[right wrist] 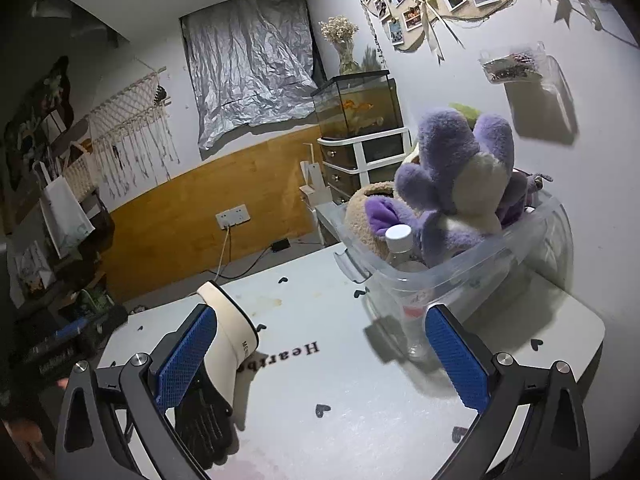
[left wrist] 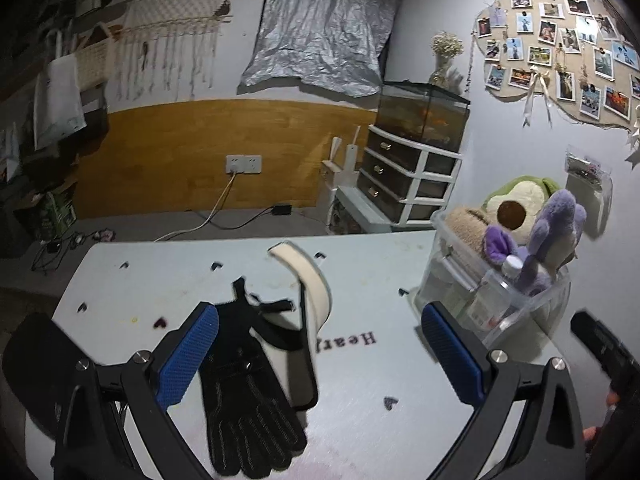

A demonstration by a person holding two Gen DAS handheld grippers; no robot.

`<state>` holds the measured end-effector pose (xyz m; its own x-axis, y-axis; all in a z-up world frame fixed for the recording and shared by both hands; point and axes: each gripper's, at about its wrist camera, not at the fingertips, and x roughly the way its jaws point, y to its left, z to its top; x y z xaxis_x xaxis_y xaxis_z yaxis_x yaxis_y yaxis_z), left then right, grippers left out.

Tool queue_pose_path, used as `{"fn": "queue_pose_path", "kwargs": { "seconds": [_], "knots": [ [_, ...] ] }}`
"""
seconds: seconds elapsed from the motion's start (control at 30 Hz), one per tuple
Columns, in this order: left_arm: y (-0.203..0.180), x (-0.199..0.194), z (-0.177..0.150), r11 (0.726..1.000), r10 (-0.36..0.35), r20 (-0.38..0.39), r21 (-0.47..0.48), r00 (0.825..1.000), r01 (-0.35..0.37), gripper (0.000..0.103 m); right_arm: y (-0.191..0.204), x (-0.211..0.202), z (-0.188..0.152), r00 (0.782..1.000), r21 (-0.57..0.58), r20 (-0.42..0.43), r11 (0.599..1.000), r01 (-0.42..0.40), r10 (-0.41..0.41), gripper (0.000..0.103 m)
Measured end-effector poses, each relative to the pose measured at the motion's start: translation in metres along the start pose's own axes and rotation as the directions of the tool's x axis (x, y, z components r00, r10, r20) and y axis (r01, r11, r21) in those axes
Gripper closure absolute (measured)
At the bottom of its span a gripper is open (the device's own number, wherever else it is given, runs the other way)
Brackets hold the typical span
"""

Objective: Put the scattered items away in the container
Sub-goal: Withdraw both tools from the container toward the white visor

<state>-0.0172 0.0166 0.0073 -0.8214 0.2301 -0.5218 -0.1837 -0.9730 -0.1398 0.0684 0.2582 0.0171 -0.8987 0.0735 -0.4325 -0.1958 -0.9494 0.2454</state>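
Observation:
A black glove [left wrist: 244, 392] lies on the white table [left wrist: 360, 380], between the fingers of my left gripper [left wrist: 320, 356], which is open and empty above it. A white visor cap [left wrist: 308, 300] lies just behind the glove, partly under it. The clear plastic container [left wrist: 496, 292] stands at the table's far right, holding plush toys [left wrist: 556, 224] and a bottle. In the right wrist view my right gripper [right wrist: 320, 356] is open and empty; the container [right wrist: 460, 264] is ahead right, the cap [right wrist: 232, 328] and glove [right wrist: 204, 428] behind its left finger.
The table prints hearts and the word "Heart" [left wrist: 348, 340]. Beyond the table's far edge are a drawer unit [left wrist: 408, 176] with a fish tank, a wall socket with cables, and a photo board on the right wall. The container sits close to that wall.

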Motion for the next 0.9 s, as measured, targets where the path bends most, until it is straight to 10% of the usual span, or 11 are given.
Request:
{"fn": "queue_pose_path", "kwargs": {
  "seconds": [0.5,0.67,0.9],
  "knots": [
    [0.046,-0.019,-0.025,0.993,0.042,-0.047,-0.107,0.998,-0.047,0.001,0.065,0.013,-0.015,0.988,-0.136,-0.091,0.981,-0.136,0.124,0.0],
    [0.064,-0.024,-0.027,0.989,0.059,-0.05,-0.136,0.997,-0.065,0.001,0.094,0.039,-0.024,0.928,-0.19,-0.254,0.927,-0.324,0.272,0.0],
    [0.085,-0.027,-0.028,0.978,0.129,-0.047,-0.162,0.991,-0.135,0.001,0.104,0.094,-0.031,0.871,-0.106,-0.402,0.931,-0.349,0.281,0.0]
  ]
}}
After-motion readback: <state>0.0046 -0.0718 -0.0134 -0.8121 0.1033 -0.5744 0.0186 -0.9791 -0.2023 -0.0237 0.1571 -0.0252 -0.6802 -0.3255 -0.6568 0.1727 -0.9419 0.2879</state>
